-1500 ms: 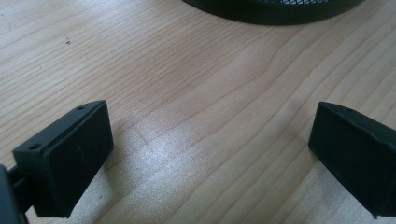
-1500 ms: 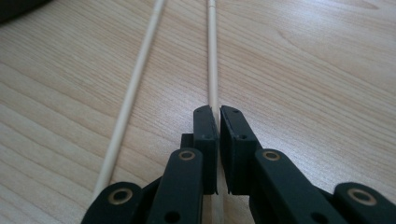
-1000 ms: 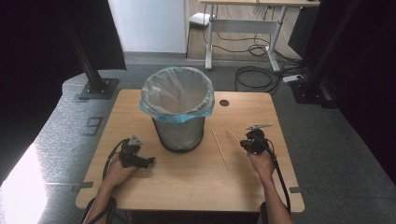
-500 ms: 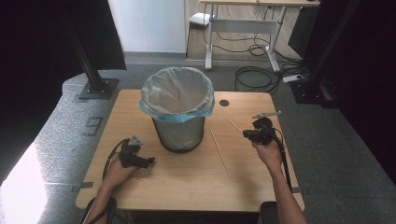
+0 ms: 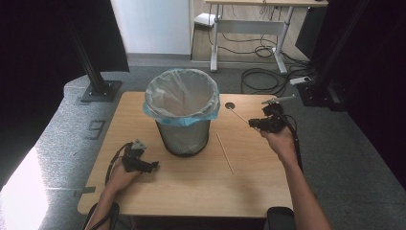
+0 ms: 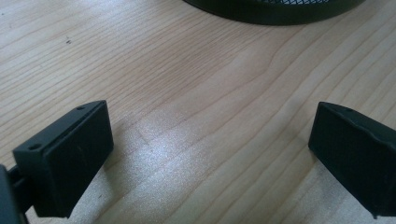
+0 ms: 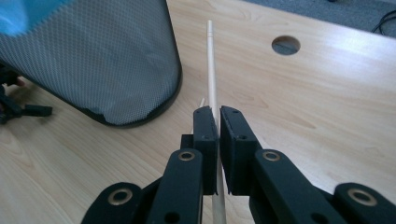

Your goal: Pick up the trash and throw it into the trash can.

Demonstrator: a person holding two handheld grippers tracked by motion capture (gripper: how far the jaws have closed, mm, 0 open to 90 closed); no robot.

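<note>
Wooden stick clamped in right tongs, left tongs apart on wooden table, grey carpet.

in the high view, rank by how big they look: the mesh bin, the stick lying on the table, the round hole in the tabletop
1. Black mesh waste bin with blue-edged liner, by far the largest.
2. Thin wooden stick lying on the table, long but very slim.
3. Small round hole in the wooden tabletop, the smallest.

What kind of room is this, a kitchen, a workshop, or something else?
Most likely a lab or office set up for recording. A small wooden table stands between black stands on grey carpet, a desk with loose cables stands behind, and a lined bin sits on the table.
</note>
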